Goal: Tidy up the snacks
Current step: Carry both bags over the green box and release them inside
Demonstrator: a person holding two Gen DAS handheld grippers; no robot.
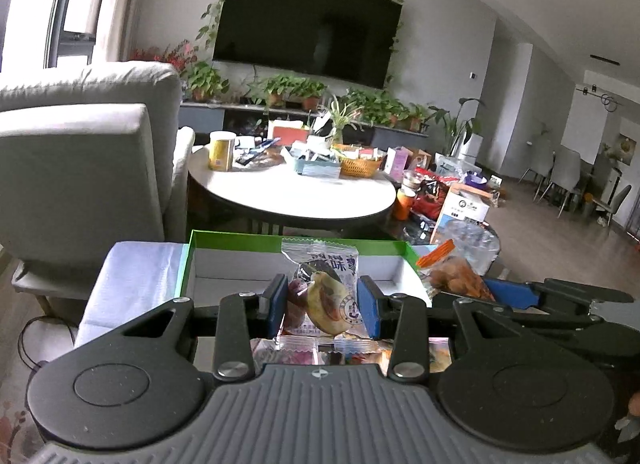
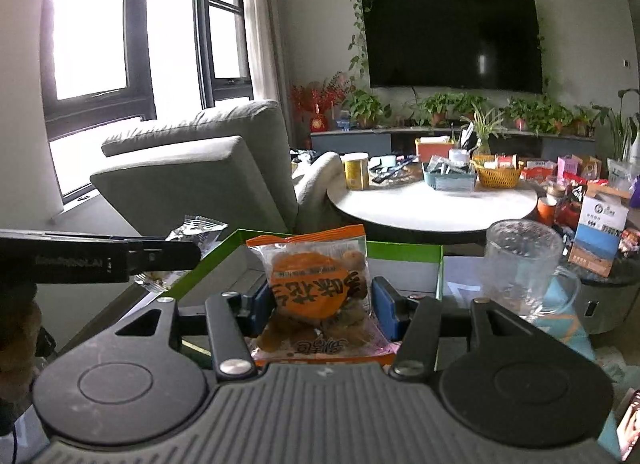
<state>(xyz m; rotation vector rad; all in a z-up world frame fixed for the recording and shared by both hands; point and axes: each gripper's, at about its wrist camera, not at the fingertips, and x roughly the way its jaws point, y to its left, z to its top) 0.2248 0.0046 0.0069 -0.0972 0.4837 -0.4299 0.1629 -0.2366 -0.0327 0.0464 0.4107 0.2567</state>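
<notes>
My left gripper is shut on a clear snack packet with a yellow-brown pastry inside, held upright above a green-rimmed cardboard box. To its right the other gripper shows with an orange packet. In the right wrist view my right gripper is shut on that orange packet of nuts, upright over the same green box. The left gripper's arm crosses at the left with its clear packet poking out. More wrapped snacks lie below the left gripper.
A glass mug stands just right of the box. Behind it lies a round white table with a yellow can, baskets and packets. A grey armchair stands at the left, a small carton at the right.
</notes>
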